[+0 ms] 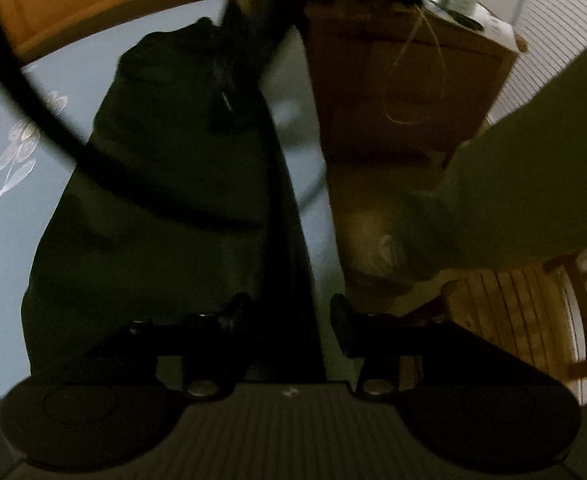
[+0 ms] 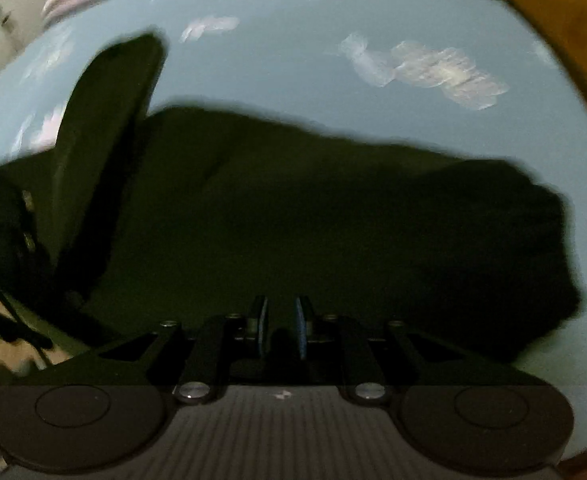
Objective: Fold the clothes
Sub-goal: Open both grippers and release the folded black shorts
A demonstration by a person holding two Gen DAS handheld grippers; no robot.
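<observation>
Your left claw (image 1: 289,320) gapes over the dark garment (image 1: 165,200); your right claw (image 2: 281,328) stands slightly parted, gripping nothing, above the garment.

Both grippers' fingers apart (right (image 2: 281,328) narrowly).

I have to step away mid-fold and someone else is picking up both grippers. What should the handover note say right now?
Left gripper: jaws apart, dark fabric between them; whether it grips is unclear in the blur.
Right gripper: narrow gap between its blue pads, low over the cloth; I cannot tell if it pinches anything.
Dark green garment: spread on the light blue flowered sheet, one part sticking up at the left in the right wrist view, another bunched at the right.
Done: no neat fold visible.
Left: flatten it, fold it, square the edges.
</observation>
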